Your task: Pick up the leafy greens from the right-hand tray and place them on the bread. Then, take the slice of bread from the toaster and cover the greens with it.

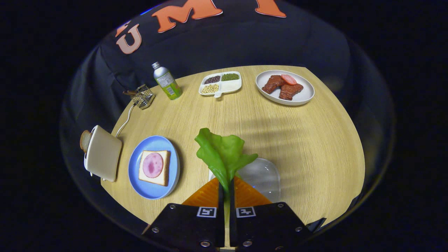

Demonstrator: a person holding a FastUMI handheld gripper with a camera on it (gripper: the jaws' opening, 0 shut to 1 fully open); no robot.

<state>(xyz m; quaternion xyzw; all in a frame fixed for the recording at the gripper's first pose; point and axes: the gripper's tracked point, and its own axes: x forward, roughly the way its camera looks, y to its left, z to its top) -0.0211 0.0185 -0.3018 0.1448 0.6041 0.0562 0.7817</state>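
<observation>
My gripper point(226, 185) is shut on the stem of a green lettuce leaf point(220, 152), which stands up between the fingers above a clear tray point(266, 176). To the left lies a blue plate point(154, 167) with a slice of bread point(154, 168) topped by a round pink ham slice point(153, 165). Further left stands a cream toaster point(102, 153) with a bread slice point(85, 140) sticking out of its slot.
On the far side of the round wooden table point(297, 140) are a white plate of meat point(285, 87), a divided white dish of beans point(220, 84), a metal bottle point(167, 81) and a small wire holder point(142, 96). The toaster's cord runs toward the wire holder.
</observation>
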